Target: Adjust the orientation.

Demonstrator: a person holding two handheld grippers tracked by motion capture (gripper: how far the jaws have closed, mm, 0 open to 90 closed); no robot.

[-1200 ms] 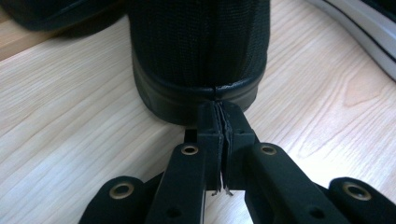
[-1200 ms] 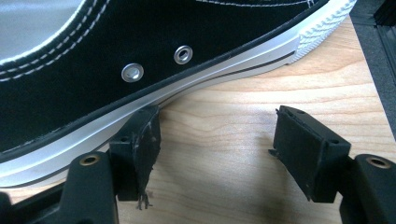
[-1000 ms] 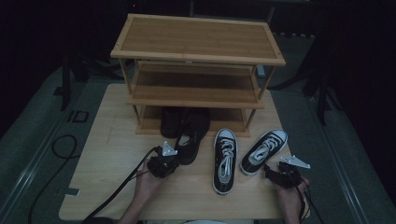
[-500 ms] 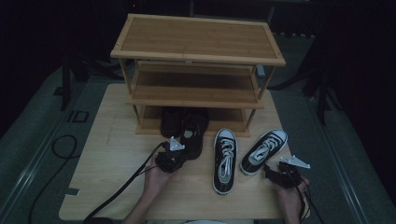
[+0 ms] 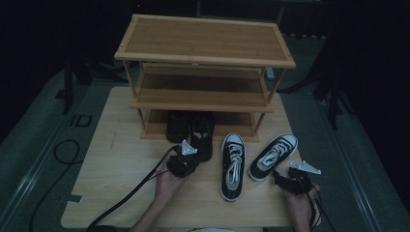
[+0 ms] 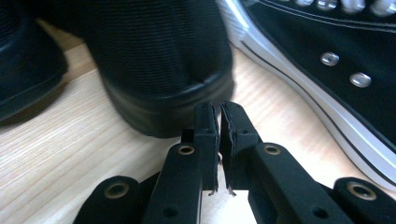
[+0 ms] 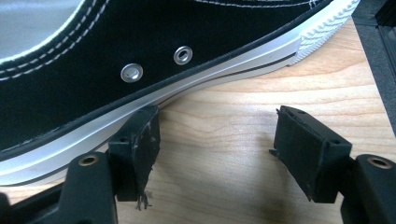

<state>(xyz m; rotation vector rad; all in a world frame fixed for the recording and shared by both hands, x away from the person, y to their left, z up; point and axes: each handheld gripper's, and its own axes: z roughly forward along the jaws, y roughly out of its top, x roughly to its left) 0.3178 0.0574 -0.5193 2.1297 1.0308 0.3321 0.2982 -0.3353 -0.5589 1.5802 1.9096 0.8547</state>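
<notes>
— Black on black down there: is the left gripper holding that dark shoe?

— No. In the left gripper view its jaws stand nearly together with only a sliver of gap, which has just been widening slightly, and nothing sits between them. Their tips rest right at the heel of the dark shoe, which lies at the centre of the high view, toe tucked under the wooden rack, beside its twin.

— And the right gripper?

— Wide open, empty, low right of the frame. One pad sits against the white sole of the right sneaker (touching or just shy, I cannot tell).

— What could go wrong?

— A push with such narrow tips on a rounded heel may slip off sideways, so the shoe could swivel into the left sneaker just beside it or jam against the rack's leg. On the right, a careless nudge could skid the sneaker across the table.
</notes>
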